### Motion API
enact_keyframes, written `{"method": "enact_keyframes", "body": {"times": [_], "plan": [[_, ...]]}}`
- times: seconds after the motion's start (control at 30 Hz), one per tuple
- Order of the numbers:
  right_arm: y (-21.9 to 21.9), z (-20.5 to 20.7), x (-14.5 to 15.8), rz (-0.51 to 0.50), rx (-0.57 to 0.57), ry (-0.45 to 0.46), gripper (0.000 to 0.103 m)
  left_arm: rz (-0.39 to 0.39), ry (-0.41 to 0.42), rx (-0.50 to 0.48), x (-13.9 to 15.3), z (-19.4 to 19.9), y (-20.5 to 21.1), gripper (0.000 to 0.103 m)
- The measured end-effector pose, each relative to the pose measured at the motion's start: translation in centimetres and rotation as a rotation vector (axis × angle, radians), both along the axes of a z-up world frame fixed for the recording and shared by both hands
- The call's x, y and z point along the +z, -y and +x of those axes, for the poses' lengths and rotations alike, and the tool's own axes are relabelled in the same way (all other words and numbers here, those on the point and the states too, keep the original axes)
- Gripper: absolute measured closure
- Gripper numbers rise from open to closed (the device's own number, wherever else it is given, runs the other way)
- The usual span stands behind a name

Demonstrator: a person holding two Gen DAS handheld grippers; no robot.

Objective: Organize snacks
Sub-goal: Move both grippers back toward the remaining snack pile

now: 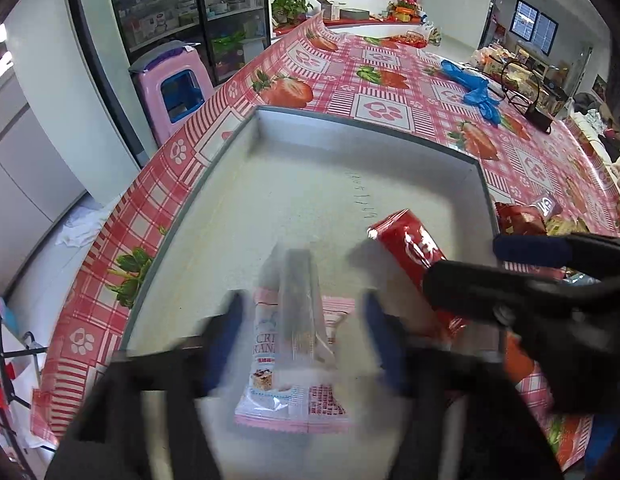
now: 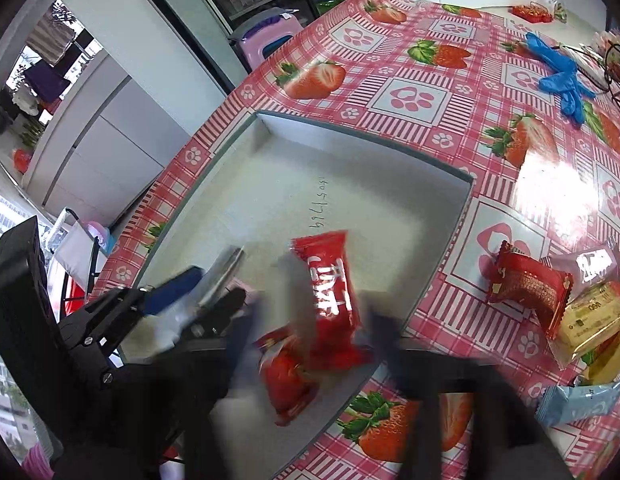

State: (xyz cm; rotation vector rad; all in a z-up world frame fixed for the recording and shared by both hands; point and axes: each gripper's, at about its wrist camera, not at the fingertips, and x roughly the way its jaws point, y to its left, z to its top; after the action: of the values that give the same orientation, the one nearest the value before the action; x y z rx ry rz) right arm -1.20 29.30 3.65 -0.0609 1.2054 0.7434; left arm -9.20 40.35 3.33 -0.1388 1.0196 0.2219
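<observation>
Glossy checked tablecloth point(image 1: 350, 92) — shallow grey tray point(image 1: 269, 208).

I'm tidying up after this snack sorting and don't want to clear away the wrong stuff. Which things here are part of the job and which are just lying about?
Part of the job:
- grey tray
- pink snack pack
- red snack pack
- unsorted snacks

Lying about:
- blue gloves
- glasses
- pink stool

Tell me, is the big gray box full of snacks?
No, nearly empty. The gray box shows mostly bare floor, with only a red snack and a pink snack near its front.
</observation>
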Motion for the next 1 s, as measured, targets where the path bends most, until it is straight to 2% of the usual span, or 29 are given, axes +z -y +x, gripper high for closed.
{"method": "enact_keyframes", "body": {"times": [0.07,0.17,0.27,0.5,0.6,0.7,0.83,0.9,1.0], "plan": [[0.3,-0.2,0.5,0.018,-0.007,0.016,0.015,0.004,0.014,-0.004,0.3,-0.3,0.1,0.024],[1.0,-0.3,0.9,-0.043,-0.034,0.065,0.015,0.003,0.011,-0.009,0.8,-0.4,0.3,0.024],[3.6,0.0,0.8,-0.077,-0.102,0.083,0.015,0.002,0.023,-0.020,1.5,-0.6,0.8,0.024],[14.7,0.8,0.1,-0.184,-0.450,0.140,0.015,-0.003,0.056,-0.130,4.0,-0.5,4.3,0.024],[18.7,1.0,-0.5,-0.200,-0.601,0.122,0.015,-0.044,0.065,-0.198,5.6,-0.4,6.4,0.024],[20.6,1.3,-0.9,-0.197,-0.681,0.105,0.015,-0.106,0.074,-0.257,7.7,-0.3,8.5,0.024],[20.2,2.2,-1.9,-0.194,-0.696,0.072,0.015,-0.159,0.120,-0.329,11.5,0.2,11.4,0.023],[19.7,2.7,-2.8,-0.217,-0.686,0.076,0.015,-0.115,0.151,-0.361,12.6,0.9,13.4,0.019],[19.3,2.3,-4.1,-0.315,-0.618,0.147,0.009,-0.031,0.125,-0.400,11.4,2.8,16.0,0.018]]}}
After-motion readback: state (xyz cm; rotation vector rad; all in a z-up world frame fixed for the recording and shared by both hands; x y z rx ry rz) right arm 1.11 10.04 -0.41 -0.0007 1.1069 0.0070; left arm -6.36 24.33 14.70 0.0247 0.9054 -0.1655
